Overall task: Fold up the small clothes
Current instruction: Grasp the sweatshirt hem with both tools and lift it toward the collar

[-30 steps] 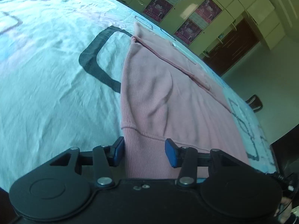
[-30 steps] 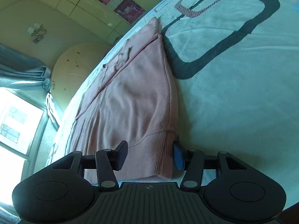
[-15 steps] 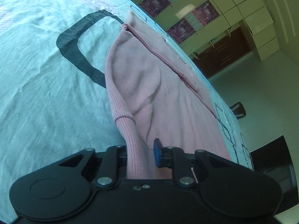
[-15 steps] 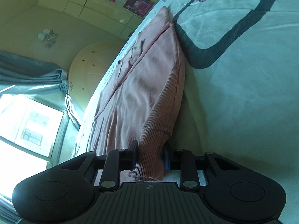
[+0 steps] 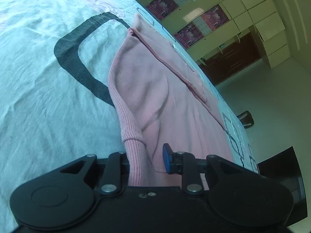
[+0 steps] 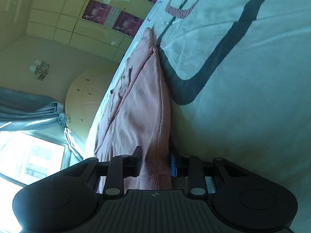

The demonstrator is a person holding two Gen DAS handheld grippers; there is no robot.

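Pink ribbed knit fills the near edge of both wrist views: the left gripper (image 5: 146, 160) is pinched on the ribbed hem of the pink sweater (image 5: 155, 89), one blue pad (image 5: 166, 158) showing against the fabric and the other hidden behind the bunched cloth, and the right gripper (image 6: 155, 162) is likewise clamped on the hem at the garment's other near corner (image 6: 155, 167). From both grips the sweater runs straight away from the hands, its long axis pointing forward across the bedsheet (image 5: 38, 97) toward the collar end (image 5: 136, 22), which lies flat and far off near the bed's far edge. The near part is lifted and tented; the far part rests on the sheet beside the dark looped print (image 5: 77, 62). Neither hand looks nearer to the collar than the other, so the coming fold likely calls for both to carry the hem forward together along that axis. Beyond stand cabinets with posters (image 5: 194, 33).
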